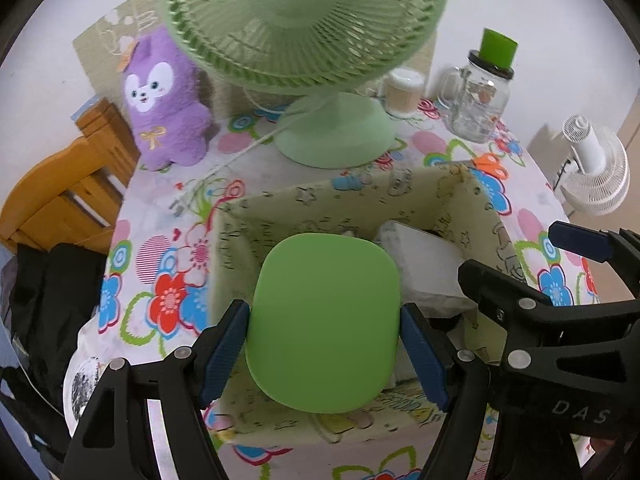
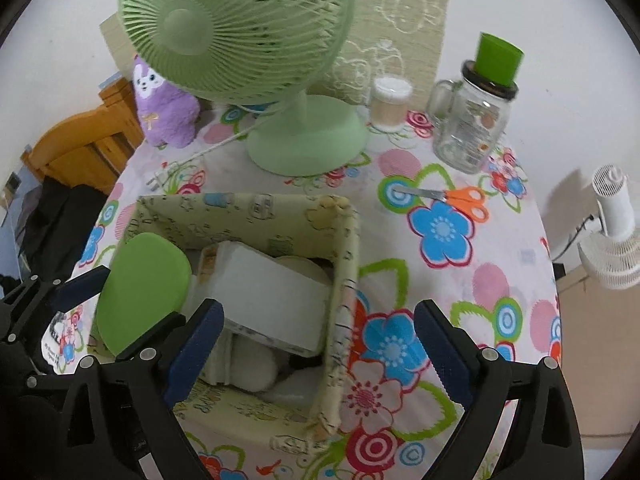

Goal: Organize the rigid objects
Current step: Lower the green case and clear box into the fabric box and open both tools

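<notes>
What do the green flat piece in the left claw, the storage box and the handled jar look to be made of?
Green flat piece: likely matte plastic or silicone; smooth, even colour, rounded corners. Storage box: seemingly fabric-covered, with printed cartoon pattern and soft, slightly bowed walls. Handled jar: clear glass, see-through with bright reflections.

The left tongs (image 1: 324, 346) are closed on a green lid (image 1: 324, 320) — one blue pad (image 1: 224, 348) pressed to each side of it, held out ahead. The right tongs (image 2: 320, 354) hang just beside them, spread wide with nothing between the pads (image 2: 444, 354) — pointing downward.
</notes>
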{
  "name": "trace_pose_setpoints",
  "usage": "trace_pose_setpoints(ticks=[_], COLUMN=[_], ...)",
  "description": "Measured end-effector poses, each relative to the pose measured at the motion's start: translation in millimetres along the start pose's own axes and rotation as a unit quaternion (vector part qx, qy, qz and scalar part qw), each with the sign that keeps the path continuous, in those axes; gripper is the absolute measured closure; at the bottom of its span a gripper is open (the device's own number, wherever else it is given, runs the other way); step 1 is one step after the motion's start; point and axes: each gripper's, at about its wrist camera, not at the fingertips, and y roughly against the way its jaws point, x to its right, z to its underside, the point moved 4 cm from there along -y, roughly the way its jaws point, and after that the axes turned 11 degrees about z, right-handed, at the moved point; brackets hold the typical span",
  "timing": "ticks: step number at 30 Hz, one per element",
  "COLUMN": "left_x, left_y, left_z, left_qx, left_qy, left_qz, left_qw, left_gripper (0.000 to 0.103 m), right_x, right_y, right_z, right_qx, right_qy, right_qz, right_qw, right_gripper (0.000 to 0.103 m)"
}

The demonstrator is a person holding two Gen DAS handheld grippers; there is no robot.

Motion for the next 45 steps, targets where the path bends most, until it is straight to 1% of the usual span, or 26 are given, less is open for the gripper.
trace_pose_setpoints(ticks=[4, 8, 12, 16, 20, 23, 26, 30, 32, 39, 42, 45], left_x=[2.3, -2.1, -4.8, -9.7, -11.9, -12.6, -10.6, -3.7, -2.6, -2.0, -0.7, -2.6], left_y=[-6.9, -9.5, -13.6, -20.6, -31.0, -35.6, -42.5, -44.3, -42.8, -28.8, -20.7, -11.5], left_z=[-1.1, -4.2, -6.5, -8.5, -7.6, -6.7, -4.7, -2.4, -1.3, 2.9, 3.1, 3.6], left_qx=[-0.004, -0.005, -0.006, -0.013, -0.022, -0.027, -0.037, -0.043, -0.045, -0.048, -0.042, -0.037], left_qy=[-0.014, -0.01, -0.01, 0.0, 0.0, -0.001, -0.012, -0.023, -0.022, -0.017, -0.027, -0.025], left_qz=[-0.012, -0.009, -0.012, -0.004, -0.011, -0.014, -0.015, -0.012, -0.007, 0.013, 0.003, 0.004], left_qw=[0.9998, 0.9999, 0.9999, 0.9999, 0.9997, 0.9995, 0.9991, 0.9987, 0.9987, 0.9986, 0.9987, 0.999], left_gripper=[0.025, 0.025, 0.025, 0.025, 0.025, 0.025, 0.022, 0.011, 0.008, 0.007, 0.006, 0.005], right_x=[8.8, 13.8, 13.7, 11.9, 7.6, 7.7, 6.4, 5.6, 5.6, 3.2, 1.1, 0.0], right_y=[-6.6, -8.9, -11.5, -13.5, -16.5, -21.0, -23.9, -24.9, -24.1, -15.4, -9.9, -3.3], right_z=[4.6, 4.5, 1.4, -1.6, -0.8, 1.6, 4.1, 7.1, 8.0, 12.9, 13.8, 14.1], right_qx=[-0.011, -0.014, -0.016, -0.017, -0.019, -0.027, -0.031, -0.034, -0.035, -0.035, -0.032, -0.028], right_qy=[-0.012, -0.023, -0.024, -0.024, -0.012, -0.016, -0.012, -0.014, -0.014, -0.022, -0.024, -0.029], right_qz=[0.014, 0.015, 0.019, 0.019, 0.022, 0.019, 0.019, 0.018, 0.018, 0.015, 0.012, 0.01], right_qw=[1.0, 1.0, 0.999, 0.999, 1.0, 0.999, 0.999, 0.999, 0.999, 0.999, 0.999, 0.999], right_gripper=[0.006, 0.006, 0.006, 0.006, 0.006, 0.006, 0.006, 0.006, 0.006, 0.006, 0.006, 0.006])
